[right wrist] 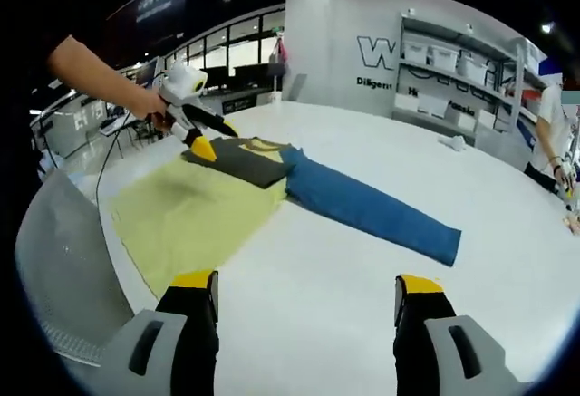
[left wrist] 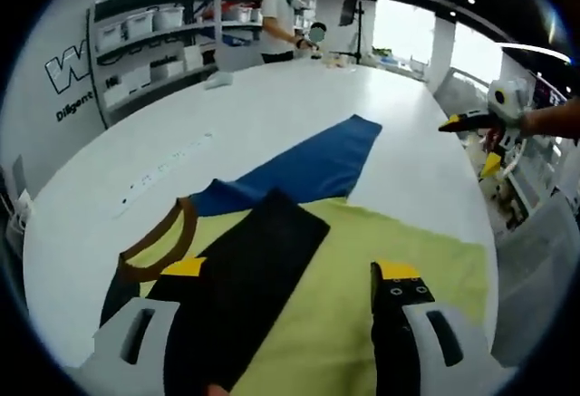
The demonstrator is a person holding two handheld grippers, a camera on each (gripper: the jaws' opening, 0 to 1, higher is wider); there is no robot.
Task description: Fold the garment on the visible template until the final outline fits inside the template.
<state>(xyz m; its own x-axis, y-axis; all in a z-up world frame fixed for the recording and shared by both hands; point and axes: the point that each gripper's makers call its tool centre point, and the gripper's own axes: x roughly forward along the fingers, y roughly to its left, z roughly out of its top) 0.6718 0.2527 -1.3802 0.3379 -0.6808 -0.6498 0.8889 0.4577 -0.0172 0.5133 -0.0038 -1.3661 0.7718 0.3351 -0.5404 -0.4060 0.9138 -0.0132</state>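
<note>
Left gripper view: garment [left wrist: 362, 269] beneath open left gripper [left wrist: 290, 292].

Pale yellow garment [left wrist: 362, 260] with brown-trimmed collar [left wrist: 168, 237], 1 plain blue sleeve [right wrist: 372, 206], 1 black folded panel [left wrist: 245, 278]. Plain white table [right wrist: 344, 296]. Black gripper jaws tipped yellow, grey bodies. White shelving [left wrist: 154, 38] against white wall.

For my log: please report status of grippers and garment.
Left gripper open over garment. Right gripper open above bare table. Blue sleeve spread flat. Nothing blocking.
</note>
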